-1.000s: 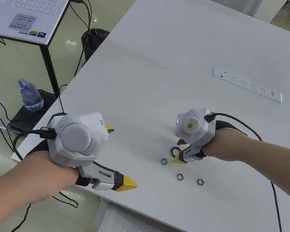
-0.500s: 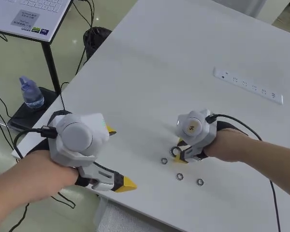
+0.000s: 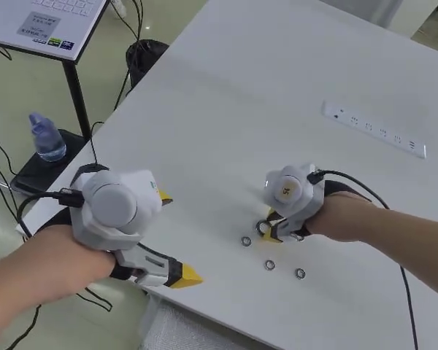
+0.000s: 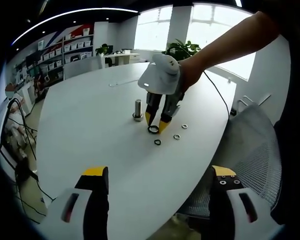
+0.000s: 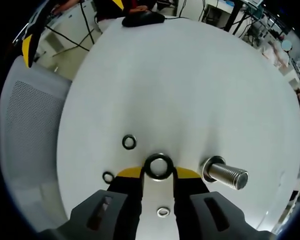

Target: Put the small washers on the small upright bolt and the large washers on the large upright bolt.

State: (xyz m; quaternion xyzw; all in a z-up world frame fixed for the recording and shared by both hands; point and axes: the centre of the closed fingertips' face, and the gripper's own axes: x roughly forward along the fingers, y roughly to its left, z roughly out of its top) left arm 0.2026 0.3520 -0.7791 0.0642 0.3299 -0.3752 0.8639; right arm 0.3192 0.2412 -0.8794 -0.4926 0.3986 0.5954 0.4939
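My right gripper (image 3: 269,232) points down at the white table (image 3: 241,109) and is shut on a large washer (image 5: 158,166), which sits between its yellow tips. I cannot tell whether the large washer (image 3: 263,228) is touching the table. The large upright bolt (image 5: 225,175) stands just beside those tips, and it is also the bolt (image 4: 138,110) behind the right gripper (image 4: 156,125). Three small washers (image 3: 246,241) (image 3: 269,265) (image 3: 299,274) lie flat close by. My left gripper (image 3: 177,236) hovers open at the table's near edge, holding nothing.
A white power strip (image 3: 372,129) lies at the far right of the table. A laptop (image 3: 44,18) sits on a stand off the left edge, with a bottle (image 3: 45,138) and cables on the floor below. A mesh chair (image 4: 245,145) stands by the near edge.
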